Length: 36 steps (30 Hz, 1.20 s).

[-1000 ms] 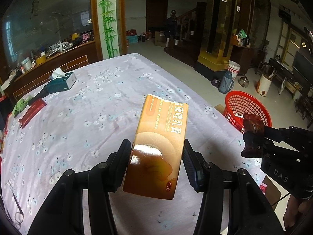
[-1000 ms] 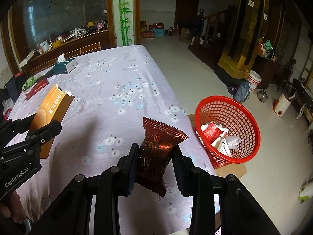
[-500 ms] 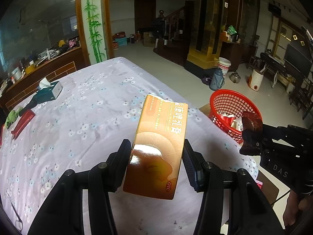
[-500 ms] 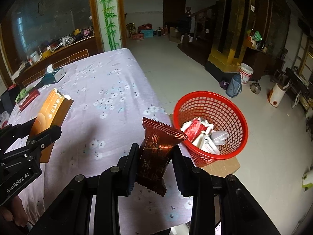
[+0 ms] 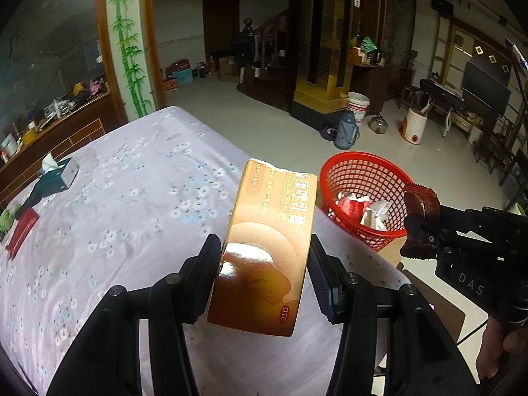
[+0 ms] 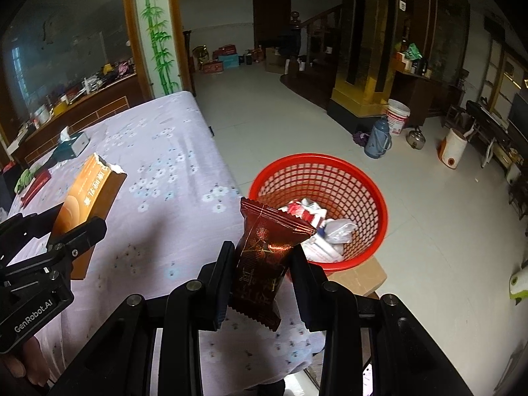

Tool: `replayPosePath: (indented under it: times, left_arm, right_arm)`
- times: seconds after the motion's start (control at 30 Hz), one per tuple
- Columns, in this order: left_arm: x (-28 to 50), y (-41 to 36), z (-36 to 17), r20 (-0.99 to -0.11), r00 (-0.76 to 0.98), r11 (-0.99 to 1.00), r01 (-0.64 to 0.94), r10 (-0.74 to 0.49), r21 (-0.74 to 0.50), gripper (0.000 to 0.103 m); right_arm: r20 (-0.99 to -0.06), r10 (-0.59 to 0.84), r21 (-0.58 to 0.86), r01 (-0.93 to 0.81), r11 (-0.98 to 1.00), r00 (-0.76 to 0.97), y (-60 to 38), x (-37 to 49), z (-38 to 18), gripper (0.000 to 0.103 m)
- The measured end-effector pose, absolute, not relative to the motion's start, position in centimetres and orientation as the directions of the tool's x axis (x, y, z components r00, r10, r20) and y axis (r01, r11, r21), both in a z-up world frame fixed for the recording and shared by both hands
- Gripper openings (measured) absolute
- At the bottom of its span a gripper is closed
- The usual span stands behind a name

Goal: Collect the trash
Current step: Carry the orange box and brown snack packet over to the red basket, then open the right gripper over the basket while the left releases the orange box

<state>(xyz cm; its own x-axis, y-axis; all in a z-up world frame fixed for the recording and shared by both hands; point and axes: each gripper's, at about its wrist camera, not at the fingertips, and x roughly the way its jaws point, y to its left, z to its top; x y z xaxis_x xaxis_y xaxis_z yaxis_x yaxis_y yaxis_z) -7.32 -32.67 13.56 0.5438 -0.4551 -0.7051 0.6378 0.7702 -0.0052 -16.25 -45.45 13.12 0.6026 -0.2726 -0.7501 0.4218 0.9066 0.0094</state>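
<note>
Wrapper (image 6: pixel 264 257) – right tongs (image 6: pixel 262 264), beside basket (image 6: pixel 373 178)

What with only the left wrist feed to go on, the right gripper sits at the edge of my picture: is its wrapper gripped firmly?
Observer: It looks so. In the right wrist view the right gripper has both fingers clamped across the lower half of the dark red wrapper, and the crimped top stands free above them.
Operator: Is it over the red basket yet?
Observer: Probably not. The tablecloth shows beneath the fingers, and the red basket begins just beyond the wrapper's top, with wrappers already lying inside it.
</note>
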Motion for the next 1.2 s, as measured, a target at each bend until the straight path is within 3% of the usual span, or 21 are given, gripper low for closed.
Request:
replayPosePath:
  times: [0.6, 1.0, 1.2]
  left_arm:
    - [-6.2, -39.8, 13.3, -0.713, 0.462, 0.677, 0.736, -0.528, -0.025, 0.051]
    - [-3.0, -48.0, 11.2, -0.747, 0.326, 0.611, 0.780, -0.580, -0.133, 0.051]
    - [-1.6, -50.9, 9.7, -0.760, 0.321, 0.612, 0.781, -0.566, -0.125, 0.051]
  right_arm:
    - [-0.757, -0.274, 0.101, 0.522, 0.847, 0.593, -53.3, -16.7, 13.8, 0.036]
    - [-0.775, -0.175, 0.230, 0.530, 0.816, 0.607, -60.9, -14.6, 13.5, 0.036]
    - [-0.788, -0.122, 0.276, 0.522, 0.807, 0.604, -63.8, -12.3, 12.4, 0.036]
